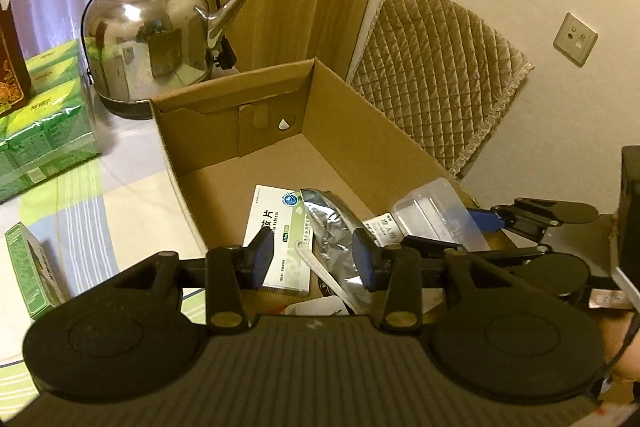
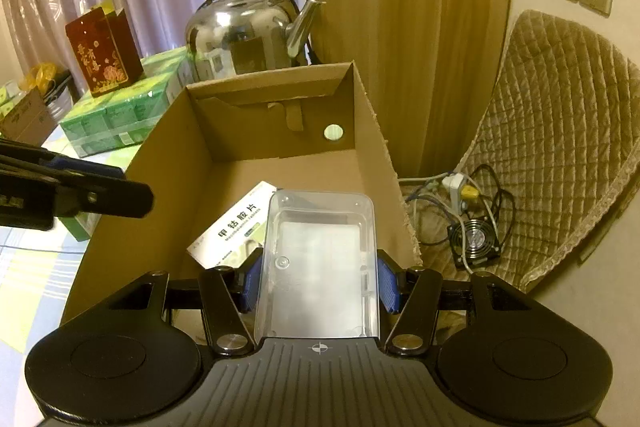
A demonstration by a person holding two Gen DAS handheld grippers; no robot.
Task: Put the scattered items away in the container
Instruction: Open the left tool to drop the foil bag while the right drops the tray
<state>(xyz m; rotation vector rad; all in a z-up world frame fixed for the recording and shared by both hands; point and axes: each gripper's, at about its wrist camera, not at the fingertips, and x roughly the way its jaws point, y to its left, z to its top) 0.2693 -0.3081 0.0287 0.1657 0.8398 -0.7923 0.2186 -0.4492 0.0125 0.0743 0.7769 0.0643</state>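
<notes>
An open cardboard box point(image 1: 224, 131) stands on the table and holds a white medicine box point(image 1: 276, 223), a silver foil pouch point(image 1: 332, 227) and a white plastic spoon point(image 1: 320, 267). My left gripper point(image 1: 312, 259) hovers open just above the pouch and medicine box, gripping nothing. To its right, my right gripper point(image 1: 460, 231) is shut on a clear plastic case point(image 1: 432, 211). In the right wrist view the clear case point(image 2: 320, 255) sits between the blue pads of the right gripper point(image 2: 318, 279), over the cardboard box point(image 2: 172, 163) and partly covering the medicine box point(image 2: 232, 231).
A steel kettle point(image 1: 152, 35) stands behind the box. Green shrink-wrapped packs point(image 1: 44, 115) and a red carton point(image 2: 102, 51) sit at the left, and a small green box point(image 1: 32, 267) lies near the front. A quilted chair point(image 2: 560, 147), cables and a small fan point(image 2: 474, 239) are on the right.
</notes>
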